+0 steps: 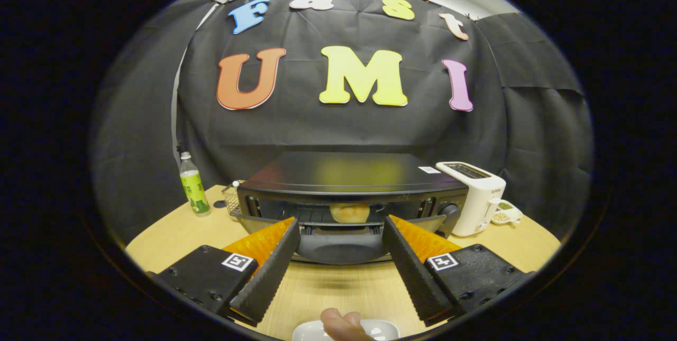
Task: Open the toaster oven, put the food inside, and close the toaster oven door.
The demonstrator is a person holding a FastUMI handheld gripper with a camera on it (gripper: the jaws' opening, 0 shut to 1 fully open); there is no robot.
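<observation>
Black toaster oven [351, 172] on wooden counter [338, 288], door [341, 246] down, bread roll [349, 212] already inside; jaws spread wide, empty; closing step next: lift door shut.

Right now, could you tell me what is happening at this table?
A person's hand-held tongs hang open before the black toaster oven, holding nothing. Its door is down and a round golden bread roll sits inside on the rack. A fingertip touches a white dish below the tongs. The door is not yet closed.
</observation>
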